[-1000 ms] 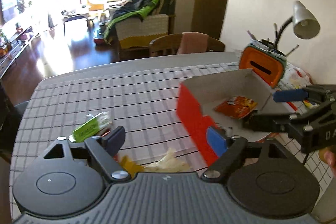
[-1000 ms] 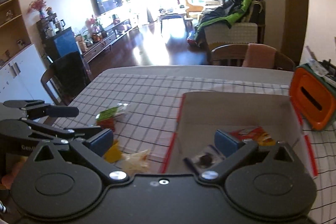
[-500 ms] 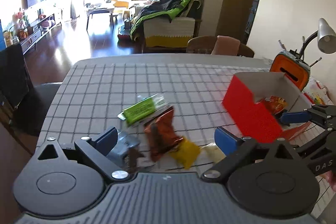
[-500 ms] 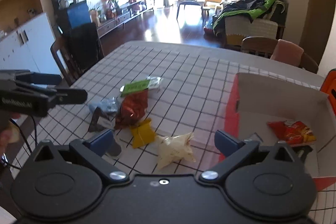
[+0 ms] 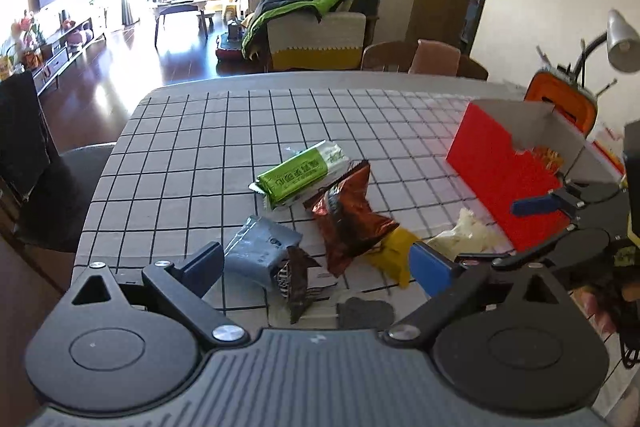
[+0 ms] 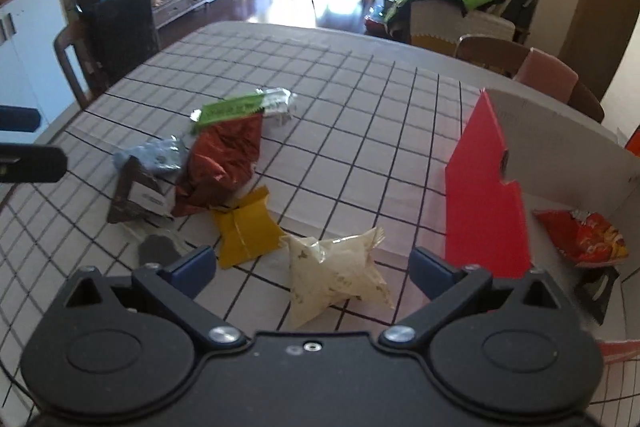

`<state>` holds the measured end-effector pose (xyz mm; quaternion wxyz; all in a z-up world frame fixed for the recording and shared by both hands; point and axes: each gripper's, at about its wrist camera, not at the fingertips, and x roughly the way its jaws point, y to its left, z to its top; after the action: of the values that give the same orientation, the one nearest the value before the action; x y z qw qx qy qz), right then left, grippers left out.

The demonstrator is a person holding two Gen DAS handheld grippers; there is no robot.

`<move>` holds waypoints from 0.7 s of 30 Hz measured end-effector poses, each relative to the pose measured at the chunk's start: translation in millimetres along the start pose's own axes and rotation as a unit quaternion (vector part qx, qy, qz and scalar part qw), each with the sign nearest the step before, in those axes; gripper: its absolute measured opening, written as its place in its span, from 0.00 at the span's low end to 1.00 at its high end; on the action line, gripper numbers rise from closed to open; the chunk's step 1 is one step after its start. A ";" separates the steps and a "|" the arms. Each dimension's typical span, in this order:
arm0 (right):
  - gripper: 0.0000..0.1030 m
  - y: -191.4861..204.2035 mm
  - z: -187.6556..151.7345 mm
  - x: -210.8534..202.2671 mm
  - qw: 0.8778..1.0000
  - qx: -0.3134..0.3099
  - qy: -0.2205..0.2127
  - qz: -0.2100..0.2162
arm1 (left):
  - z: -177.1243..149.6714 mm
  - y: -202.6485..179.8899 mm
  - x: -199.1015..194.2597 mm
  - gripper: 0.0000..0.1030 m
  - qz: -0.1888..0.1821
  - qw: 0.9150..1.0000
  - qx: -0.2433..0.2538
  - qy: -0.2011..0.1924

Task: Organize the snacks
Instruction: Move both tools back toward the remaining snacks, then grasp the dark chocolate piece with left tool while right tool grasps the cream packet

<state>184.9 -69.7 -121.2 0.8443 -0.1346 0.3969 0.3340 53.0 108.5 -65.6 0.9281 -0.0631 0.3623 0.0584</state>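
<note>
Several snack packets lie in a loose pile on the checked tablecloth: a green packet (image 5: 298, 174), a red-brown bag (image 5: 348, 223), a grey-blue packet (image 5: 260, 257), a dark brown packet (image 5: 296, 275), a yellow packet (image 6: 246, 229) and a cream packet (image 6: 332, 273). A red box (image 6: 484, 203) stands to the right and holds an orange-red chip bag (image 6: 584, 237). My left gripper (image 5: 316, 269) is open and empty above the near side of the pile. My right gripper (image 6: 310, 269) is open and empty, with the cream packet between its fingers.
An orange holder (image 5: 564, 103) and a desk lamp (image 5: 620, 39) stand behind the box. Chairs (image 6: 116, 39) stand around the table (image 5: 180, 131). The right gripper shows in the left wrist view (image 5: 560, 203), close to the box front.
Both grippers have drawn back from the box and swung left toward the snack pile. The pile now sits in front of both. Both stay open and empty.
</note>
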 end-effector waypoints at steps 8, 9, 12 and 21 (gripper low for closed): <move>0.96 1.4 -1.6 36.2 0.999 -0.013 0.030 -0.037 | -11.1 1.9 35.6 0.96 -0.003 0.999 0.028 0.038; 0.95 1.5 -1.5 39.5 0.998 -0.014 0.033 -0.042 | -11.9 1.9 40.5 0.96 0.000 0.999 0.030 0.044; 0.92 0.2 -0.4 46.1 0.998 -0.009 0.041 -0.044 | -13.1 4.7 54.2 0.96 0.000 0.998 0.028 0.058; 0.84 -5.1 -0.5 59.1 0.998 -0.001 0.055 -0.041 | -11.1 4.9 79.8 0.90 -0.020 0.996 0.049 0.068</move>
<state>215.3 -46.7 -166.6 0.8341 -0.1694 0.4367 0.2912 103.2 116.5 -128.3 0.9045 -0.0287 0.4252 0.0181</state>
